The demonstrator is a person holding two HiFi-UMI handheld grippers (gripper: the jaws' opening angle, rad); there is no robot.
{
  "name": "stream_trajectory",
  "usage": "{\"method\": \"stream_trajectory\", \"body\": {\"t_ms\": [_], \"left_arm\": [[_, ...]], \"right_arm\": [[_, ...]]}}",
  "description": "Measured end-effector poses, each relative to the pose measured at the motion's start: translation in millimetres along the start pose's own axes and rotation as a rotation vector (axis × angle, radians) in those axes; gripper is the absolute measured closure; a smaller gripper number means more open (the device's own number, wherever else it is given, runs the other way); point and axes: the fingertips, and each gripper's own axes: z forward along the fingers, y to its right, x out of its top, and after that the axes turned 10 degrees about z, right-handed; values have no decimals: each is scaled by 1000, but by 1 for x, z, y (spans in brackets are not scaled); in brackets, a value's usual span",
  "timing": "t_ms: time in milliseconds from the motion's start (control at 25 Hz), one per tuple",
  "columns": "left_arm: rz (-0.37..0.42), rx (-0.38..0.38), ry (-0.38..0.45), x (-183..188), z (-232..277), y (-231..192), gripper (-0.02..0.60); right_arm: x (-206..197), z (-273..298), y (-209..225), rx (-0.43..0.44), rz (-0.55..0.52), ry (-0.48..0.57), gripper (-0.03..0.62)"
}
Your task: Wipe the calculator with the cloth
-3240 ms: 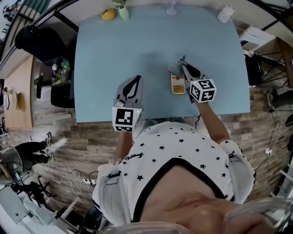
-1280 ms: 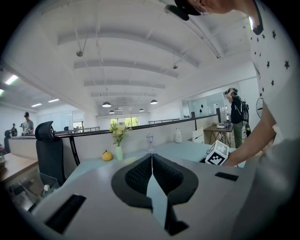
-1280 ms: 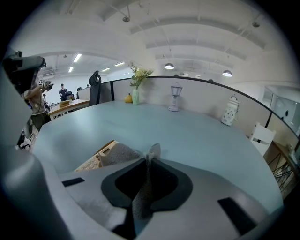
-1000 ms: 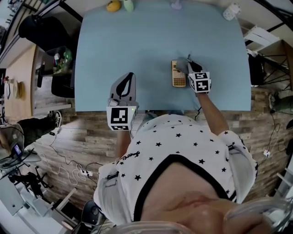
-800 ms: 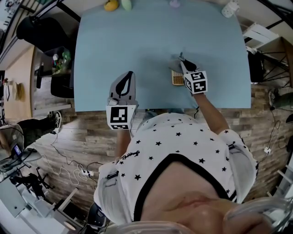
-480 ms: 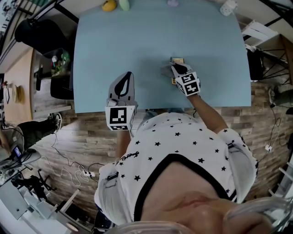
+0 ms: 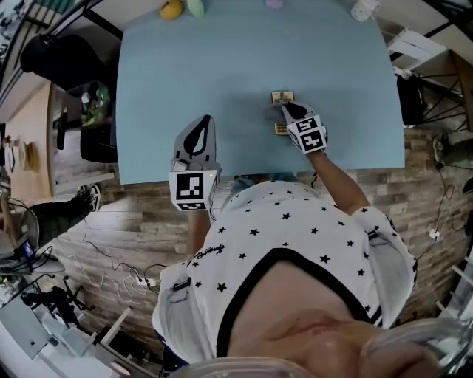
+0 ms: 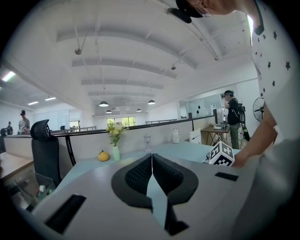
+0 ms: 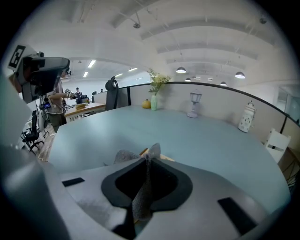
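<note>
The beige calculator lies on the light-blue table, near its front edge. My right gripper is over the calculator's near half, shut on a grey cloth that covers part of it. In the right gripper view the cloth is pinched between the jaws and sticks out past the tips, and a sliver of the calculator shows beneath. My left gripper rests shut and empty at the table's front edge, well left of the calculator; its jaws meet in the left gripper view.
Along the table's far edge stand a yellow fruit, a green vase and a white jar. A black chair stands off the table's left side. Wooden floor lies below the front edge.
My right gripper has dragged the cloth from the calculator's right side leftward over it, then back a little. The left gripper has stayed put.
</note>
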Motion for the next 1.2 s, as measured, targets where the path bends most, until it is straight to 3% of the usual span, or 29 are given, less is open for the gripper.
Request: {"method": "stream_trajectory", "body": {"t_ms": [560, 880, 1200], "left_arm": [[22, -52, 21, 13, 8, 16, 551], [24, -51, 13, 12, 8, 17, 551], [19, -54, 13, 9, 6, 18, 551]], "right_arm": [[-26, -24, 57, -131, 90, -24, 562], [-34, -24, 61, -134, 108, -41, 562], [3, -34, 38, -77, 149, 64, 562]]}}
